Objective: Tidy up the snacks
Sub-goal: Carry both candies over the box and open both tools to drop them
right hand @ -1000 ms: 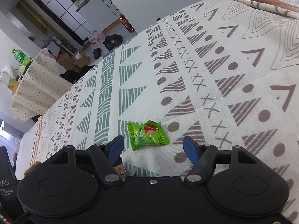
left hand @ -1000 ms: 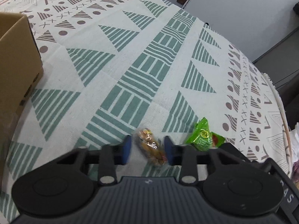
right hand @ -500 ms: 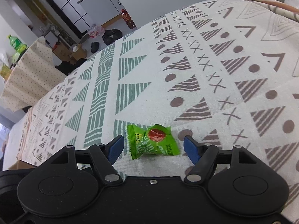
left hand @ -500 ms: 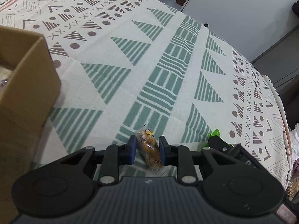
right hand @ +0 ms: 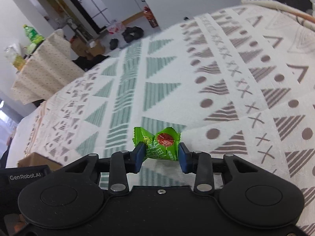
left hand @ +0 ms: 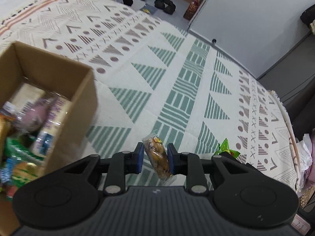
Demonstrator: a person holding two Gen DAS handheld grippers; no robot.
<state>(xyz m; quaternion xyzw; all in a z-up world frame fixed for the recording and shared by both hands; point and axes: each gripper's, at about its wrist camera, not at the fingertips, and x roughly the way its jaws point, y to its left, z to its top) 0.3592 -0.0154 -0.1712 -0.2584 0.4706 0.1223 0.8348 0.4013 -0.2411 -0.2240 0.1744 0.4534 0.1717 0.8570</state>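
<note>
Left gripper is clamped on the clear packet of brown snacks; packet's long axis runs along the fingers, tail hanging toward the camera. The cardboard box, already holding snacks, lies to the left of the fingers, nearer this hand. Right gripper is closing on the green candy packet, pads touching its sides, above the patterned cloth.

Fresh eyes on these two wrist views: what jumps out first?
The left gripper is shut on a clear pack of brown snacks above the patterned cloth. An open cardboard box, already full of packets, stands at its left. The right gripper is closing on a green wrapper, crumpled between its pads.
</note>
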